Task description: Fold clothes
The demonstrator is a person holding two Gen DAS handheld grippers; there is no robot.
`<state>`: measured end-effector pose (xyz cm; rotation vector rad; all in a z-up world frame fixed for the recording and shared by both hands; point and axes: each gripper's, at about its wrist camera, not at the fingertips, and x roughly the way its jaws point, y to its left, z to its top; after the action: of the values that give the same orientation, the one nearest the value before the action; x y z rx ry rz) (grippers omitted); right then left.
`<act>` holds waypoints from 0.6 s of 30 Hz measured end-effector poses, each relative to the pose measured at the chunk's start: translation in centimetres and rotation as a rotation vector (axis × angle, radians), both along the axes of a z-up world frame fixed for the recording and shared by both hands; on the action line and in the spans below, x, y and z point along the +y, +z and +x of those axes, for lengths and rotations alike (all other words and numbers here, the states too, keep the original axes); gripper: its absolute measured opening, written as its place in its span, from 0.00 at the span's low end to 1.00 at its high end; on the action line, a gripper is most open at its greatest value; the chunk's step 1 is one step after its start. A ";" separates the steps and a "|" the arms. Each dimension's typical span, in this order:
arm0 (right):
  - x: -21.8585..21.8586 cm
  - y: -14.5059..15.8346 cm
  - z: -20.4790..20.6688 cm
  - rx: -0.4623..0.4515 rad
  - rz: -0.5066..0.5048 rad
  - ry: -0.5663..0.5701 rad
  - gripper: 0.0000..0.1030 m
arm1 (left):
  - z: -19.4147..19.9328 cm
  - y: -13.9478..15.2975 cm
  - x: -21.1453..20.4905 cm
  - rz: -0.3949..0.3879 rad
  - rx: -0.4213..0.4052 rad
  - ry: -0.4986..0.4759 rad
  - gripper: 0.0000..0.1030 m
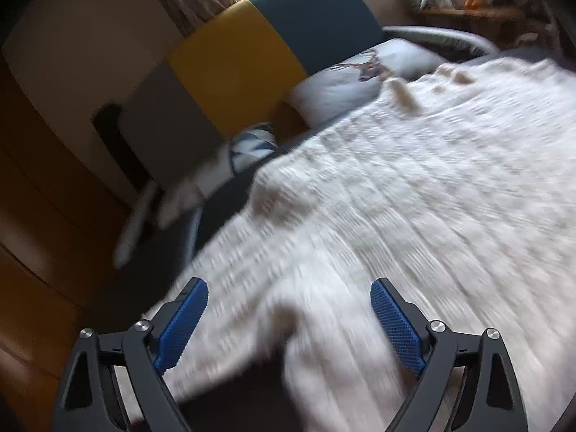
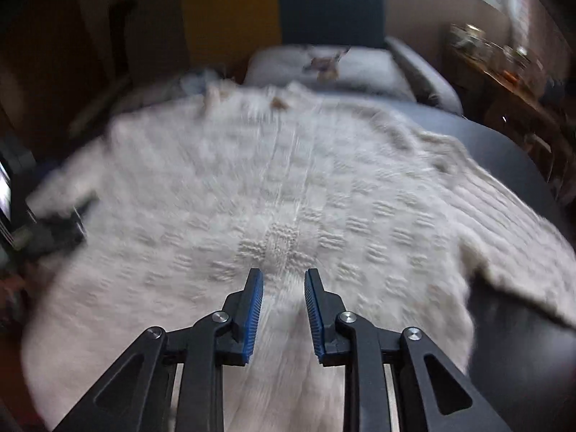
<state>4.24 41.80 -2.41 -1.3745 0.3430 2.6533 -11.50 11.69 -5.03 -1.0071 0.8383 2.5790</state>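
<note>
The sweater [image 2: 288,187] is a creamy off-white knit with a chunky basket-weave check all over and a plain ribbed strip running up its middle, lying on a dark navy surface [image 2: 504,151]. Behind the sweater there's a pale grey pillow [image 1: 342,86] with a brownish deer print, and behind that a headboard [image 1: 252,61] in mustard yellow, teal and grey blocks. Both grippers are black with bright blue textured pads [image 1: 394,318].
</note>
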 end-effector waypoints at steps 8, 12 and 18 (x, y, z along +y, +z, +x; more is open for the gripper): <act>1.5 0.7 12.2 -0.061 -0.165 -0.157 0.35 | 8.2 1.4 -6.3 0.153 -0.109 0.037 0.91; 0.8 -1.0 16.5 -0.124 -0.221 -0.207 0.35 | 12.0 0.8 -8.2 0.116 -0.122 0.039 0.92; -1.4 -2.7 18.1 -0.091 -0.282 -0.207 0.39 | 15.3 -0.1 -10.7 0.188 -0.234 0.049 0.92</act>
<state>22.37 40.43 -5.11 -1.4394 0.8261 2.4345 3.77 0.98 -5.09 -1.2520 0.5081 2.4595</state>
